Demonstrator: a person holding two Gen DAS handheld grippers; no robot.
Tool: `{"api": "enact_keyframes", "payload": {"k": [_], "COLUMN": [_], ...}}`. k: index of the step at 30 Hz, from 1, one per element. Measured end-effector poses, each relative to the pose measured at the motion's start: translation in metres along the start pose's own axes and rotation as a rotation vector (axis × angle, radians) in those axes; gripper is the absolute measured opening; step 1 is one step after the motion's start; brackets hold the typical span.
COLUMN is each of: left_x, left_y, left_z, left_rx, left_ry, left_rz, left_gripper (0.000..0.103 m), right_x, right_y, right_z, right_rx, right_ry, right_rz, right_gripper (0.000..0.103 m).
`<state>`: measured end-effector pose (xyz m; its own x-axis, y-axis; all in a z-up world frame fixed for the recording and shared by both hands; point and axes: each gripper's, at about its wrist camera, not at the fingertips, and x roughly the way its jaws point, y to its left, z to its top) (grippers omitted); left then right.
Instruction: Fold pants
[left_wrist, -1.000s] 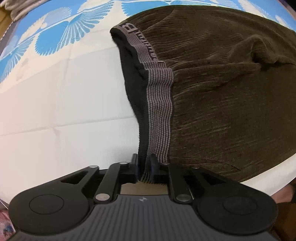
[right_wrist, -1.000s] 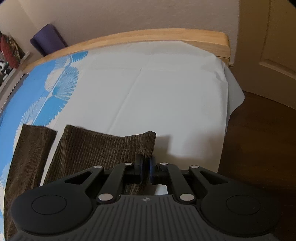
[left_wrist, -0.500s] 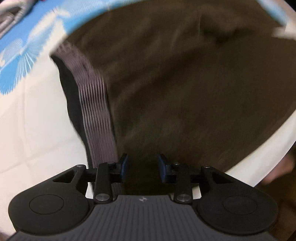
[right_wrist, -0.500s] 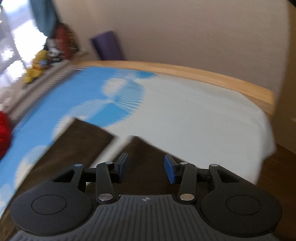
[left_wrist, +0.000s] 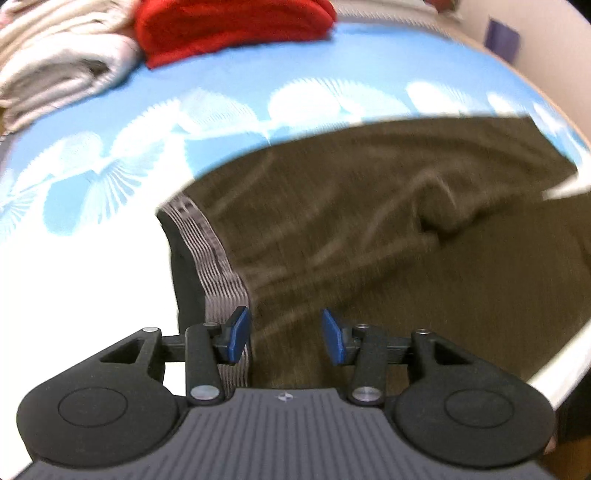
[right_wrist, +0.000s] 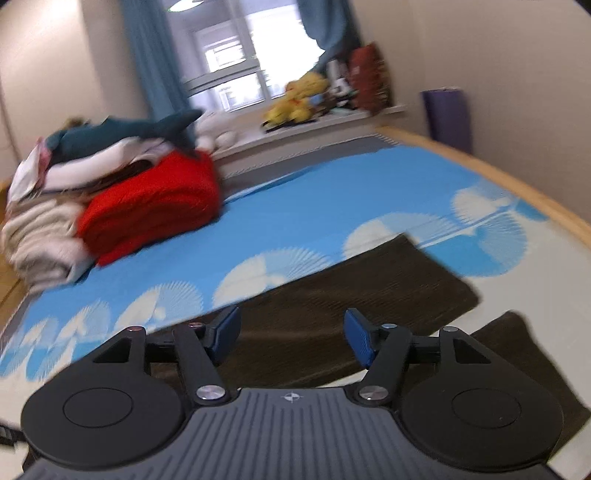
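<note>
Dark brown corduroy pants (left_wrist: 388, 236) lie flat on the bed, with a grey striped waistband (left_wrist: 218, 266) at their left end. My left gripper (left_wrist: 286, 334) is open and empty, just above the waistband end. In the right wrist view the two pant legs (right_wrist: 369, 291) lie side by side with a gap of sheet between them. My right gripper (right_wrist: 291, 338) is open and empty above the legs, close to the hems.
The bed sheet (right_wrist: 314, 210) is blue with white fan shapes, white near the front edge. A red folded blanket (right_wrist: 155, 206) and a pile of laundry (right_wrist: 48, 221) sit at the far left. A wooden bed frame (right_wrist: 517, 184) runs along the right.
Both grippers have let go of the pants and opened. The left has lifted back from the waistband, the right has lifted and swung left toward the window.
</note>
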<state>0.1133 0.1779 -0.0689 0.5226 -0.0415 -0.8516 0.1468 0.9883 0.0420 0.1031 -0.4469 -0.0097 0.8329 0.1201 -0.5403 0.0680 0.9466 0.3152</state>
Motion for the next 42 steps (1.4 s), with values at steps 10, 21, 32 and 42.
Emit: {"api": "enact_keyframes", "payload": {"k": [10, 21, 32, 42], "left_x": [-0.019, -0.025, 0.026, 0.118], "left_y": [0.008, 0.024, 0.071, 0.056], "left_z": [0.041, 0.067, 0.133, 0.144], "left_rx": [-0.145, -0.335, -0.611, -0.483], "left_ry": [-0.236, -0.241, -0.196, -0.188], "left_rz": [0.094, 0.068, -0.013, 0.010], "left_gripper": [0.049, 0.020, 0.010, 0.050], "right_x": [0.026, 0.025, 0.035, 0.045], "right_y": [0.037, 0.051, 0.058, 0.054], "right_z": [0.002, 0.005, 0.013, 0.017], "right_rx": [-0.085, -0.079, -0.077, -0.193], "right_ry": [0.048, -0.077, -0.045, -0.037], "right_rz": [-0.029, -0.019, 0.043, 0.030], "right_gripper": [0.059, 0.058, 0.022, 0.019]}}
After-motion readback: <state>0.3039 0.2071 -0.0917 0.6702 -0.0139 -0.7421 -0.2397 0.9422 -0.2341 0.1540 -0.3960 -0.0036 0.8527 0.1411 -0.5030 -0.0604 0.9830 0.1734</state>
